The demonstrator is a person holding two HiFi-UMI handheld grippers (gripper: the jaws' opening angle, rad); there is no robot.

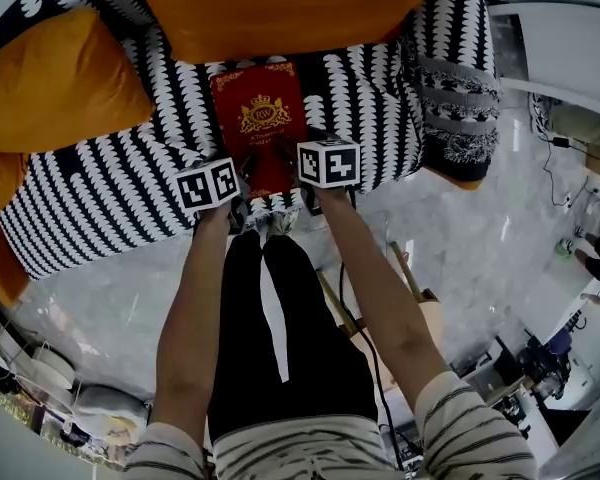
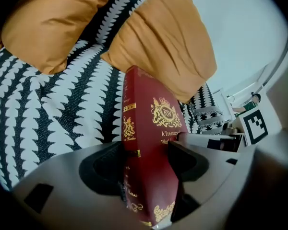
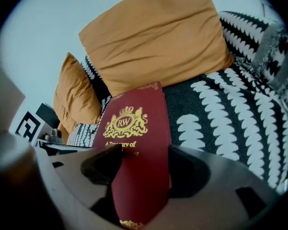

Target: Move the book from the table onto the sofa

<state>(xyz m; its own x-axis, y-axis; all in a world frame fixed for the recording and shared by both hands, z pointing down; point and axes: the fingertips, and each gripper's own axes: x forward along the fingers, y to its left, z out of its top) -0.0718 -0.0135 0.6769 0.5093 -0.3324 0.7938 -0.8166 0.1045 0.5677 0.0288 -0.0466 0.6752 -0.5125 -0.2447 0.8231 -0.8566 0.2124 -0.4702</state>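
Both grips are live: left gripper [image 2: 149,150] is clamped on the book [image 1: 258,118] at its spine-side near corner, and right gripper [image 3: 144,155] is clamped on the other near corner. I read the two-handed hold as keeping a wide hardback level and stopping it from twisting. One book, red with a gold crest, cover up. It's off the table, over the middle of the sofa [image 1: 110,198] seat, far edge pointing at the backrest. Can't tell if it touches the fabric yet. Likely step is set down, then release. Further back are two orange cushions, one large [image 1: 280,8] behind the book and one [image 1: 60,78] to the left. There may be a third at the left edge.
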